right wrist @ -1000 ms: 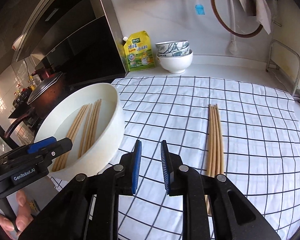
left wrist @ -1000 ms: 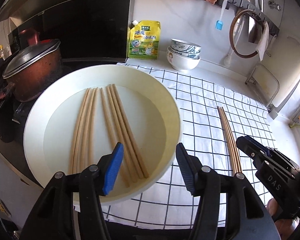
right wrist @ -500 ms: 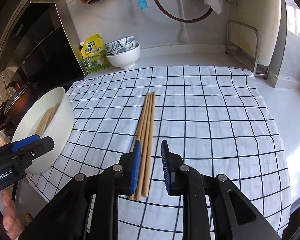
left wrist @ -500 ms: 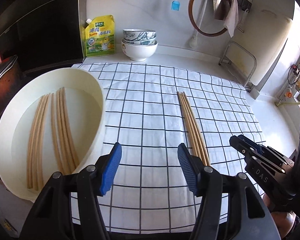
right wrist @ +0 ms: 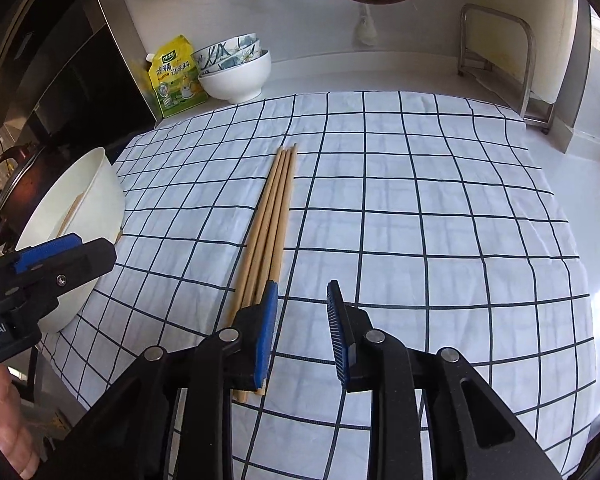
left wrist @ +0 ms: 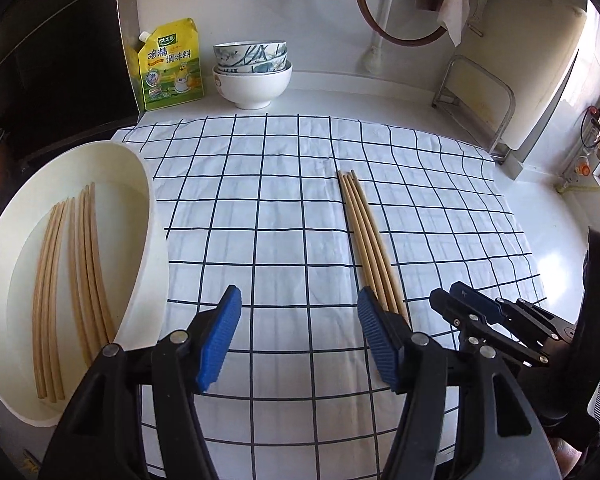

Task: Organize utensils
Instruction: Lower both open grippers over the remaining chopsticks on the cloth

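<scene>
Chopsticks (left wrist: 366, 236): four, bundled mid-cloth (left wrist: 260, 208); more lie in basin (left wrist: 148, 216), far left. Both tongs have swung from basin to bundle. Left tongs (left wrist: 298, 336) wide, empty; right tongs (right wrist: 302, 332) narrow, empty, just opening. Pickup next.

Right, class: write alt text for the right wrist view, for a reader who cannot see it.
Four wooden chopsticks lie side by side on a checked cloth, just left of the empty, open right claw. A white basin sits at the cloth's left edge, with the left claw before it.
</scene>
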A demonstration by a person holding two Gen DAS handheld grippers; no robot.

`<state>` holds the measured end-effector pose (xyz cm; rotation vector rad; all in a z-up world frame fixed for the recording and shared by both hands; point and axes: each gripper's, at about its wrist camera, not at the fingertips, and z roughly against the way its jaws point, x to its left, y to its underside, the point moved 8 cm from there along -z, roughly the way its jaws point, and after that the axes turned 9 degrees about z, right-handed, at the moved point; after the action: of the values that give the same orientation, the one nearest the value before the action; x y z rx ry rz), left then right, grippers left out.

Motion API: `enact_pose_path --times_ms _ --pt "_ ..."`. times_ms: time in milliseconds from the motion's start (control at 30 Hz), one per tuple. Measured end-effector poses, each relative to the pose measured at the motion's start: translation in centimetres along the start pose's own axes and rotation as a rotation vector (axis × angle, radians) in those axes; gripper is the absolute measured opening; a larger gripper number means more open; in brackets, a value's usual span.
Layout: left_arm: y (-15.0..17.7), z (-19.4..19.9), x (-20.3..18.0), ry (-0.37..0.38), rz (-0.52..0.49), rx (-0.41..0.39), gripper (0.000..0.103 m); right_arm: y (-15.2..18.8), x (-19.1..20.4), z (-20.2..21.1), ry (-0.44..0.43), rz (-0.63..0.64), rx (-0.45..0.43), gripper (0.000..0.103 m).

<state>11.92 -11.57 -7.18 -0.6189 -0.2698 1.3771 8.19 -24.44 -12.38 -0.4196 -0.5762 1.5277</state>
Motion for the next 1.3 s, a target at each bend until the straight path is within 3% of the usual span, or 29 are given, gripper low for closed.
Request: enact_pose_path --times_ms 300,1300 --pt "0.2 -0.7 0.7 -0.015 0.002 0.007 0.06 0.9 0.0 -2.9 -0.002 0.007 0.066 0.024" --pt "1.4 -2.8 0.8 -0.023 0.015 0.048 0.06 1.2 2.2 -2.8 0.004 0.089 0.09 0.024"
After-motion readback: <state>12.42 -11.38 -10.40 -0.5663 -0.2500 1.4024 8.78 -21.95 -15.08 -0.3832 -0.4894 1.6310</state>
